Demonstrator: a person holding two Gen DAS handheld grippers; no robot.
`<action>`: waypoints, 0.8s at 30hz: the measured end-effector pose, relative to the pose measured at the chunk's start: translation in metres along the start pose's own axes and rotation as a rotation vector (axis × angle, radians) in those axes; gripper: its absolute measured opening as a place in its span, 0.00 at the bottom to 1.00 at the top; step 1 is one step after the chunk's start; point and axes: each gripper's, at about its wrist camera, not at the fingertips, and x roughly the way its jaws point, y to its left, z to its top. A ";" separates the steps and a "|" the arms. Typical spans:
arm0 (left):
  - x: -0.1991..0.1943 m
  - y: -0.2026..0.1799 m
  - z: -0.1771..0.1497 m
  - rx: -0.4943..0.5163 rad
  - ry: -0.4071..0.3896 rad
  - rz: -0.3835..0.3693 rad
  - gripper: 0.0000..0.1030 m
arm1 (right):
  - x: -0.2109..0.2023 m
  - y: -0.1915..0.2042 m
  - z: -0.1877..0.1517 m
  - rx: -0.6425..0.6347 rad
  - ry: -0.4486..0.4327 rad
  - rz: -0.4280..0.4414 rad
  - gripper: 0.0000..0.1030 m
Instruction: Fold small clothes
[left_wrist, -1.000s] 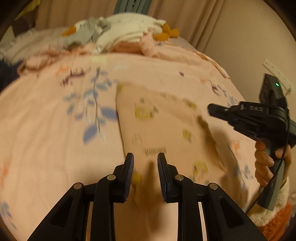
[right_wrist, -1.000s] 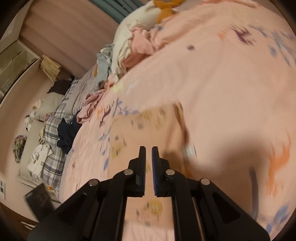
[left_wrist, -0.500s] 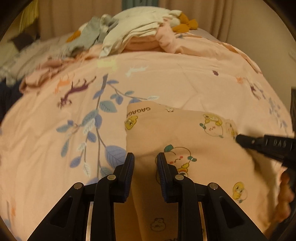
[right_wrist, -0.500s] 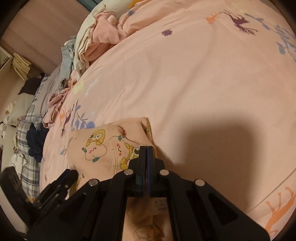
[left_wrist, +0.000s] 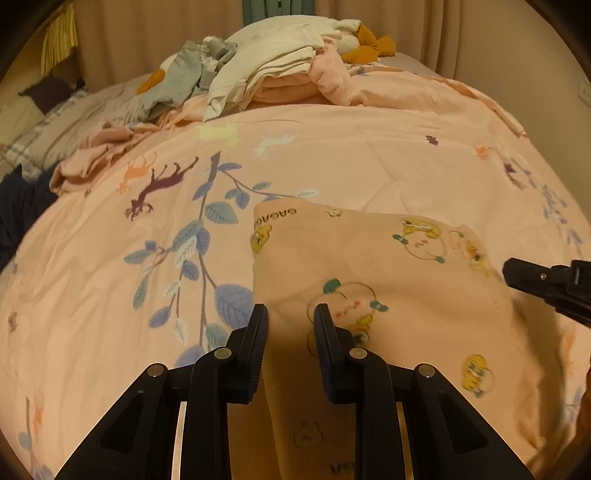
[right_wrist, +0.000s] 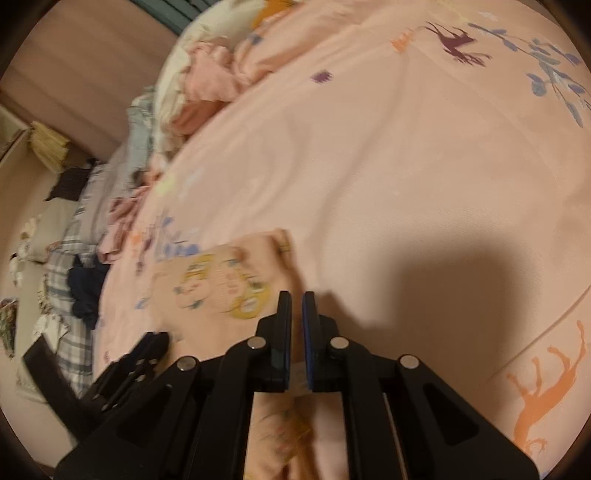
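A small peach garment (left_wrist: 369, 258) printed with cartoon animals lies flat on the pink bedspread (left_wrist: 369, 155). My left gripper (left_wrist: 290, 321) hovers low over the garment's left edge. Its jaws stand a little apart, and the cloth runs flat beneath them. My right gripper (right_wrist: 296, 306) is at the garment's (right_wrist: 221, 280) right edge. Its jaws are opening, and a narrow gap shows with the cloth's edge and a small tag in it. In the left wrist view the right gripper's tip (left_wrist: 517, 271) pokes in at the far right. The left gripper (right_wrist: 155, 339) shows blurred at the right wrist view's lower left.
A pile of white, grey, pink and mustard clothes (left_wrist: 280, 62) sits at the bed's far end. Crumpled pink cloth (left_wrist: 96, 158) and a dark blue garment (left_wrist: 18, 199) lie at the left edge. Curtains and a wall stand behind the bed.
The garment, blurred and moving a second ago, now lies flat. My left gripper moved forward and down. My right gripper's jaws closed fully on the edge, then parted slightly.
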 end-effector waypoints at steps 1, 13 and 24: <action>-0.004 0.001 -0.001 -0.004 0.003 -0.013 0.22 | -0.002 0.005 -0.003 -0.016 0.002 0.024 0.09; -0.009 -0.005 -0.031 0.057 0.022 0.010 0.23 | 0.018 0.037 -0.053 -0.229 0.110 -0.018 0.00; -0.031 0.048 -0.033 -0.128 0.069 -0.252 0.48 | -0.038 0.007 -0.040 -0.117 0.053 0.146 0.71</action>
